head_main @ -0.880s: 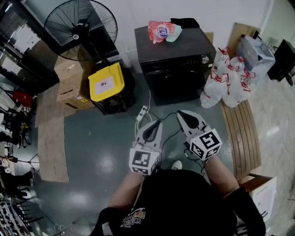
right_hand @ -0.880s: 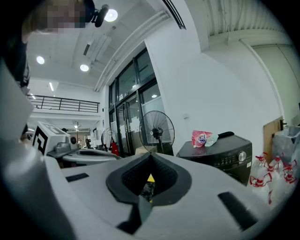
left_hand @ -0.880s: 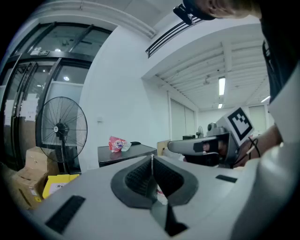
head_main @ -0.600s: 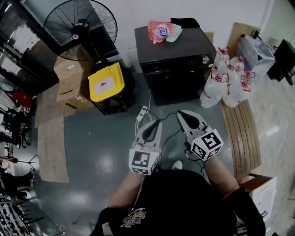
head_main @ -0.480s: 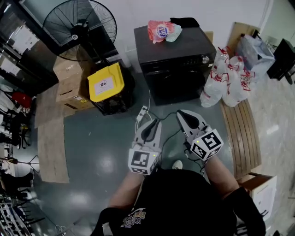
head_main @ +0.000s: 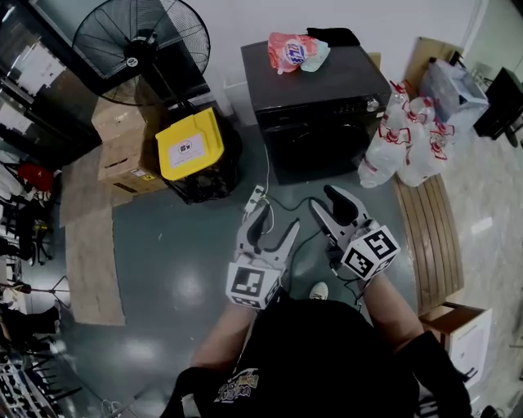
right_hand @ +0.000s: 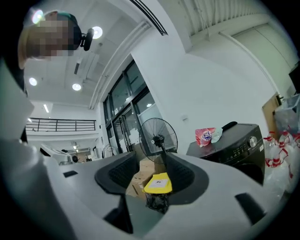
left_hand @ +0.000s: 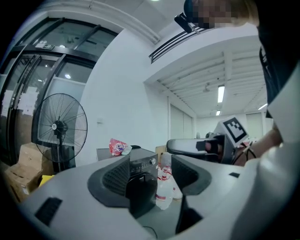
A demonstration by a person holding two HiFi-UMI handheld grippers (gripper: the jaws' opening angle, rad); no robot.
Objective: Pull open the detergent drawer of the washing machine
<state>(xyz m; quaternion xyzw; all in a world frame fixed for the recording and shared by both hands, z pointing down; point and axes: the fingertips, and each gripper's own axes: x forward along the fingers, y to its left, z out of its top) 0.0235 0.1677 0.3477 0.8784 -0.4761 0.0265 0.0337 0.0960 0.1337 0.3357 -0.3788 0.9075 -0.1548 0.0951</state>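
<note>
Washing machine [head_main: 315,98], pink bag [head_main: 290,51], print unreadable, left tongs [head_main: 276,222] released, right tongs [head_main: 321,198] released

You stood on a glossy grey floor [head_main: 163,269]; white wall [head_main: 237,24] far, pedestal fan [head_main: 139,49] far left, wooden bench [head_main: 429,237] right.

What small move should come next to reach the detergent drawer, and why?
Probably carry the left gripper forward toward the top front panel of the washing machine. This gripper faces the machine with its jaws open and empty, but it stands well short of it.
</note>
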